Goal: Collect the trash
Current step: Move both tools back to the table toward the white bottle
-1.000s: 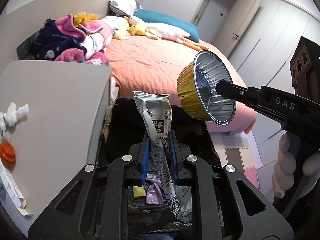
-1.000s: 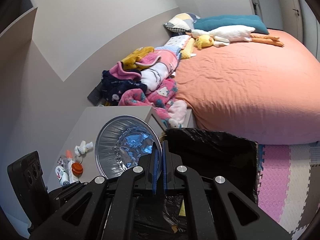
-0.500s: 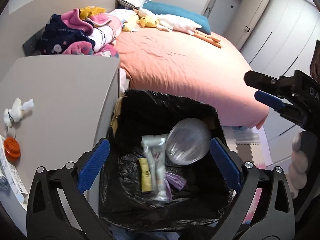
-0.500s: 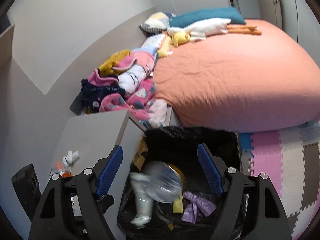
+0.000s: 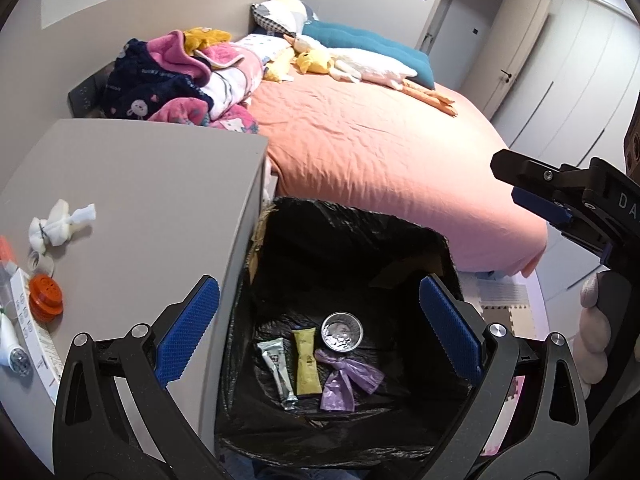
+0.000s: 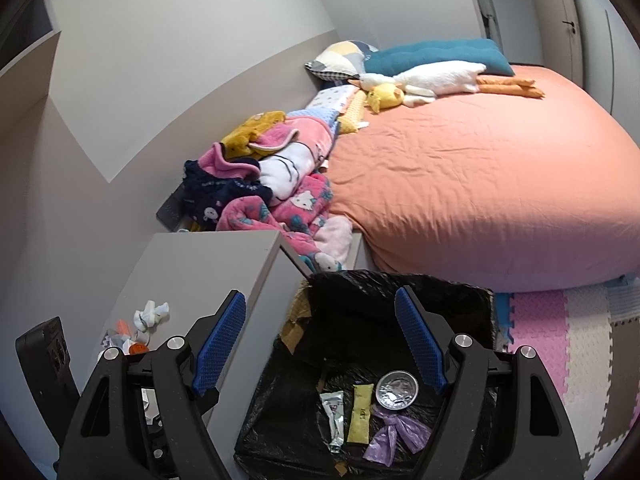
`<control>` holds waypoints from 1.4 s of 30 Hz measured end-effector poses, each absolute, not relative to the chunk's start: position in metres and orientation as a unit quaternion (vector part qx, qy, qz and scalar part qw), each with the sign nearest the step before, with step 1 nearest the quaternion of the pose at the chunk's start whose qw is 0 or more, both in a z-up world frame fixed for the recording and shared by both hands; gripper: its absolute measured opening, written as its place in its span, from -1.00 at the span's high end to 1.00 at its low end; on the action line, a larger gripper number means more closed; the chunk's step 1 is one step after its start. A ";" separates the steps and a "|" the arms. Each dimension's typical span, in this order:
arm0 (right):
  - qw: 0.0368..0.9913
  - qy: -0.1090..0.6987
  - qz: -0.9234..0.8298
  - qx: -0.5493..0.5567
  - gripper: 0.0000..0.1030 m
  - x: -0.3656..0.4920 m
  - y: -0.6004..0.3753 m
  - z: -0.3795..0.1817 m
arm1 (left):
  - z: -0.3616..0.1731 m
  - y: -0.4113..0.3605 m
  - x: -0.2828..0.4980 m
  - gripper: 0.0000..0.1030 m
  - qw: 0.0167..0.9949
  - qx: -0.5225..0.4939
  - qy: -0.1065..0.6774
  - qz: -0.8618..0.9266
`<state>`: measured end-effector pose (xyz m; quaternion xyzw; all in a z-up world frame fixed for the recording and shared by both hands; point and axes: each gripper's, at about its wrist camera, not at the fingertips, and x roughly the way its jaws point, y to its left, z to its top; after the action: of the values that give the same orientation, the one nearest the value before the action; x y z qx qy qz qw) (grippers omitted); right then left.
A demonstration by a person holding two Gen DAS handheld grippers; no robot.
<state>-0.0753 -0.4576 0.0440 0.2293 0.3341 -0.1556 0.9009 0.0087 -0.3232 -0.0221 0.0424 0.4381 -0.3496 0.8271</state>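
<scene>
A second ago each gripper pinched trash; now the left gripper (image 5: 316, 332) and right gripper (image 6: 320, 344) gape empty, silver sachet (image 5: 278, 372) at seven o'clock and foil cup (image 5: 342, 331) at one o'clock in the bin (image 5: 360, 224), leaving the tissue wad (image 5: 60, 224) outstanding.

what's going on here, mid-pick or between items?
Between items. Both grippers, left gripper and right gripper, hang open and empty over the black-lined bin. Inside lie a foil cup, silver wrapper, yellow packet and purple bag. A tissue wad sits on the grey nightstand.
</scene>
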 end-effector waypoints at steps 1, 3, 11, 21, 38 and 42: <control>0.903 0.332 -0.151 0.227 -0.51 -0.073 -0.455 0.044 | -0.022 -0.320 0.009 -0.87 0.829 0.041 0.438 -0.346; 0.904 0.333 -0.143 0.226 -0.51 -0.068 -0.450 0.044 | -0.022 -0.314 0.010 -0.87 0.832 0.039 0.436 -0.340; 0.908 0.346 -0.094 0.216 -0.50 -0.042 -0.422 0.040 | -0.022 -0.279 0.015 -0.87 0.846 0.022 0.437 -0.304; 0.908 0.372 -0.029 0.189 -0.47 -0.008 -0.372 0.033 | -0.023 -0.227 0.021 -0.87 0.864 0.001 0.435 -0.253; 0.898 0.405 0.060 0.161 -0.47 0.038 -0.291 0.014 | -0.029 -0.144 0.034 -0.87 0.883 -0.030 0.438 -0.169; 0.892 0.416 0.080 0.158 -0.47 0.050 -0.271 0.007 | -0.032 -0.122 0.036 -0.87 0.884 -0.040 0.441 -0.148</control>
<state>0.0500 -0.2712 0.0071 0.1581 0.4156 0.0802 0.8921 0.0358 -0.1221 -0.0319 -0.0399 0.4408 -0.1477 0.8845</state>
